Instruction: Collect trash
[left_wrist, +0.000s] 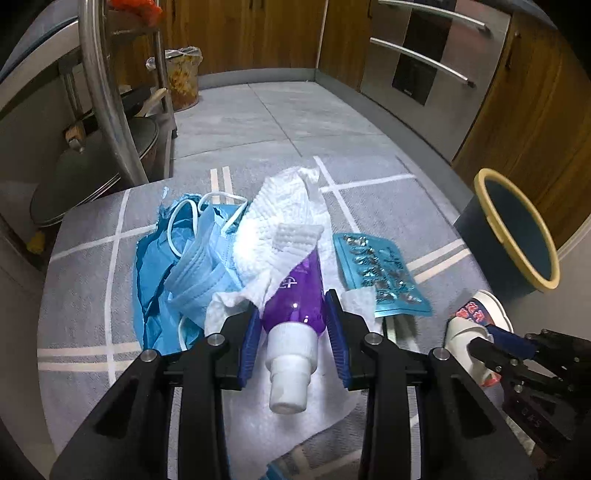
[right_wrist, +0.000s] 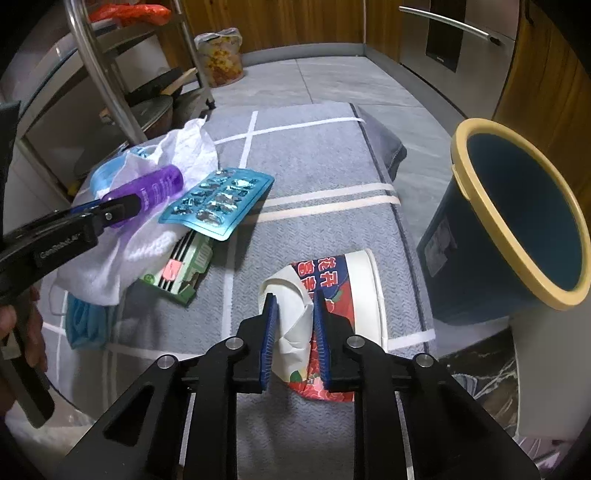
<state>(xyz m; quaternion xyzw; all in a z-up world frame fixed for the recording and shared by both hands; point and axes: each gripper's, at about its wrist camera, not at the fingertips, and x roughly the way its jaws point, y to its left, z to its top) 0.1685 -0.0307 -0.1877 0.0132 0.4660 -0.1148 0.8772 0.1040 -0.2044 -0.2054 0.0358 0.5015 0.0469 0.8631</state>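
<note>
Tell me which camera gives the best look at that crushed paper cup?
The right wrist view. There the paper cup lies on its side mid-frame, red print and white rim clear, its crumpled wall pinched by the right gripper. The left wrist view catches only part of it at the right edge, behind that gripper.

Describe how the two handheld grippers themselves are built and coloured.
Both the left gripper and the right gripper are black, with angular cut-out arms, silver round pins at the joints and ribbed blue pads. White lettering marks the left one's side.
</note>
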